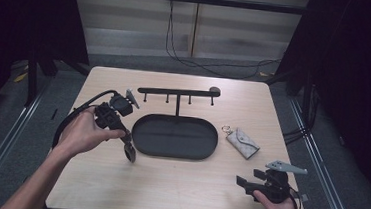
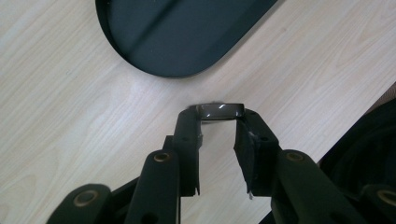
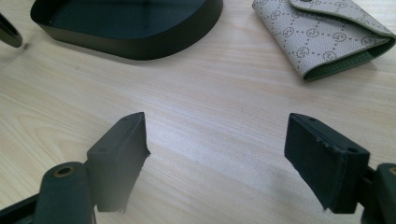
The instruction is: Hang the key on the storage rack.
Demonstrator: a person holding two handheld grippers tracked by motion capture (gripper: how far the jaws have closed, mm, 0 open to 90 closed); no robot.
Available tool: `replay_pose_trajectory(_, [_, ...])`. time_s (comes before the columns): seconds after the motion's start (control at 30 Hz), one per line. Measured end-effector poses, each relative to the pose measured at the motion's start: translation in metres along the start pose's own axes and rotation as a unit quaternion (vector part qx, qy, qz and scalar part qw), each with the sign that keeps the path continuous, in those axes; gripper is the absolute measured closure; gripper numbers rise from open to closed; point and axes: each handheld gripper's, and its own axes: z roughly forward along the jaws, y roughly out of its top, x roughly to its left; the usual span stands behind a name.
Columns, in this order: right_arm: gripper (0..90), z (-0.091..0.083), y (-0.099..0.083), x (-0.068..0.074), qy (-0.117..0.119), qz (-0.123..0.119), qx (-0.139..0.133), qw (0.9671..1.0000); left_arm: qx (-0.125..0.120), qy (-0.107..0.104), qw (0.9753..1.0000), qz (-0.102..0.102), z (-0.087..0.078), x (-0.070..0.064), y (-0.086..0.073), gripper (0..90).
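Observation:
My left gripper (image 1: 129,149) hangs over the table just left of the black oval tray (image 1: 171,136), tilted downward. It is shut on a small dark shiny ring-like object (image 1: 130,155). In the left gripper view that object (image 2: 219,111) sits clamped between the fingertips, a little above the wood, with the tray's (image 2: 177,32) end beyond it. My right gripper (image 1: 241,182) rests low at the table's front right, open with nothing between its jaws (image 3: 217,140). A grey patterned pouch (image 1: 243,142) lies right of the tray, and ahead of the right gripper (image 3: 322,32).
A black bar with several hooks (image 1: 177,92) rises on a post from the tray's back edge. A metal key ring (image 1: 226,130) is attached to the pouch. The tray wall (image 3: 130,42) stands ahead-left of the right gripper. Cables trail on the floor behind the table.

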Motion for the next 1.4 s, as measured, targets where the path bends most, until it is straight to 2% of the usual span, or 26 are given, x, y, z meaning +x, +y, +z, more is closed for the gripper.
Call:
replay_pose_trajectory(0.13, [21.5,0.000,0.000,0.000,0.000,0.000,0.001,1.0000,0.002,0.000,1.0000,-0.001,-0.002,0.001,0.003,70.9])
replay_pose_trajectory(0.27, [21.6,0.000,0.000,0.000,0.000,-0.001,0.000,1.0000,0.008,-0.001,0.9999,-0.011,-0.003,0.004,0.008,70.9])
replay_pose_trajectory(0.73, [21.5,0.000,0.000,0.000,0.001,-0.001,0.003,1.0000,0.029,0.005,0.9993,-0.024,-0.017,0.007,0.033,70.9])
replay_pose_trajectory(0.8, [21.5,0.000,0.000,0.000,0.001,0.000,0.001,1.0000,0.028,0.004,0.9994,-0.022,-0.018,0.009,0.036,70.9])
replay_pose_trajectory(0.83, [21.5,0.000,0.000,0.000,0.001,0.000,0.001,1.0000,0.027,0.003,0.9992,-0.027,-0.018,0.009,0.037,70.9])
replay_pose_trajectory(0.87, [21.5,0.000,0.000,0.000,0.001,0.000,0.001,1.0000,0.029,0.001,0.9993,-0.023,-0.019,0.010,0.038,70.9])
replay_pose_trajectory(1.07, [21.5,0.000,0.000,0.000,0.003,0.001,0.001,1.0000,0.034,0.003,0.9989,-0.033,-0.021,0.016,0.048,70.9])
replay_pose_trajectory(1.4, [21.1,0.001,0.000,0.000,0.005,0.002,0.002,1.0000,0.039,0.009,0.9988,-0.029,-0.023,0.021,0.065,71.0])
